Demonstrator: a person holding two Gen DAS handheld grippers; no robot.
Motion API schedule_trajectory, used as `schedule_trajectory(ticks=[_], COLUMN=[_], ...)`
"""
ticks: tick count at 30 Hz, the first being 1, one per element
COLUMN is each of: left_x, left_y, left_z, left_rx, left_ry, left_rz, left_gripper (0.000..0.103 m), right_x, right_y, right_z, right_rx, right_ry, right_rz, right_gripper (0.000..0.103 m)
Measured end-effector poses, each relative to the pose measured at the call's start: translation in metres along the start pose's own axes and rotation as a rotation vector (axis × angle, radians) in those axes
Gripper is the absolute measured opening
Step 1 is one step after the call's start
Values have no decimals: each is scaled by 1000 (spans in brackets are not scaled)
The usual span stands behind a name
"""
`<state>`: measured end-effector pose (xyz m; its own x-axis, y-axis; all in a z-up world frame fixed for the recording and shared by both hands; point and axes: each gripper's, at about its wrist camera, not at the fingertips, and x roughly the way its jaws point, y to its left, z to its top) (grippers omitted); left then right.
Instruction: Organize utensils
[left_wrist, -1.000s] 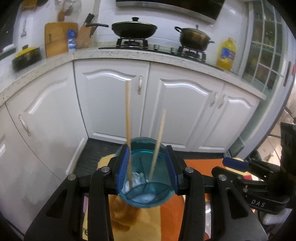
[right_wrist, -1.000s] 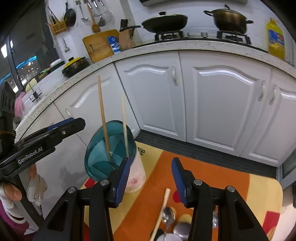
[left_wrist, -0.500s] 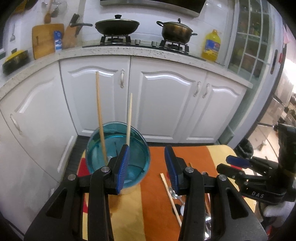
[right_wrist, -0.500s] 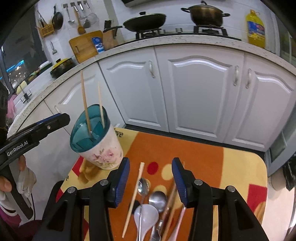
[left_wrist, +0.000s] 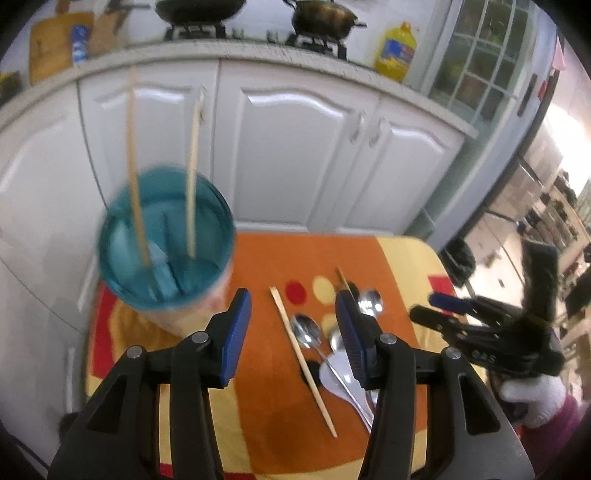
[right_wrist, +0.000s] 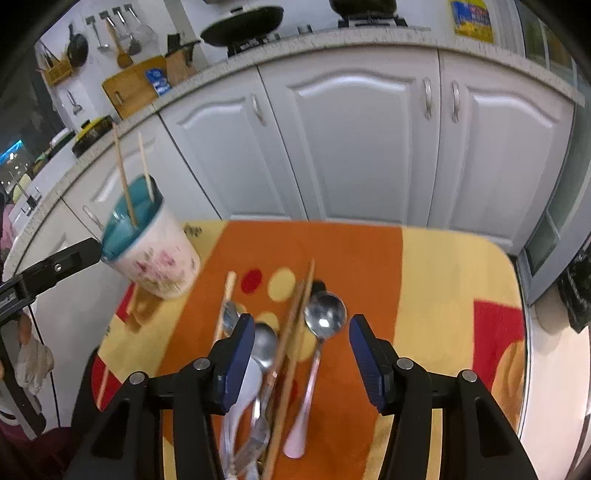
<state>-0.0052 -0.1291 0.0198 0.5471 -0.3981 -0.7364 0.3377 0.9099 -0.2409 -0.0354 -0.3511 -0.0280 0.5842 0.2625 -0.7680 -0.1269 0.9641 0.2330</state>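
Two chopsticks (left_wrist: 135, 173) in teal-lined cup (left_wrist: 166, 236)

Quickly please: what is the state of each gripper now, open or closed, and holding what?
Left gripper: open, holding nothing.
Right gripper: open, holding nothing, above the spoons and chopsticks.

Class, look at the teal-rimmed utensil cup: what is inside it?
Two wooden chopsticks stand inside the cup, leaning apart. Teal dividers split its interior. The chopsticks' lower tips and the cup's bottom are blurred and hidden.
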Motion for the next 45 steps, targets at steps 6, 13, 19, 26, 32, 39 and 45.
schedule_trajectory(ticks=[6,13,19,26,32,39,45], left_x=[36,75,100,119,132,139,133], left_y=[-5,0,1,5,0,-3,-5], left_z=[-20,-28,-29,-24,-20,-22,-30], left_rx=[14,21,44,43,85,112,136], left_ry=[98,164,182,187,190,231,265], left_rz=[-50,-54,-69,-104,-119,-136,-172], left_gripper=[47,47,47,44,36,12,10], right_x=[27,54,67,74,79,80,81], right_y=[-21,-39,-46,-47,-48,-50,-48], right_z=[-9,-5,2,5,4,4,4], right_rx=[31,52,59,50,54,68,76], right_ry=[32,47,53,66,77,76,79], right_rz=[2,25,56,94,118,136,156], right_gripper=[48,47,47,47,47,47,45])
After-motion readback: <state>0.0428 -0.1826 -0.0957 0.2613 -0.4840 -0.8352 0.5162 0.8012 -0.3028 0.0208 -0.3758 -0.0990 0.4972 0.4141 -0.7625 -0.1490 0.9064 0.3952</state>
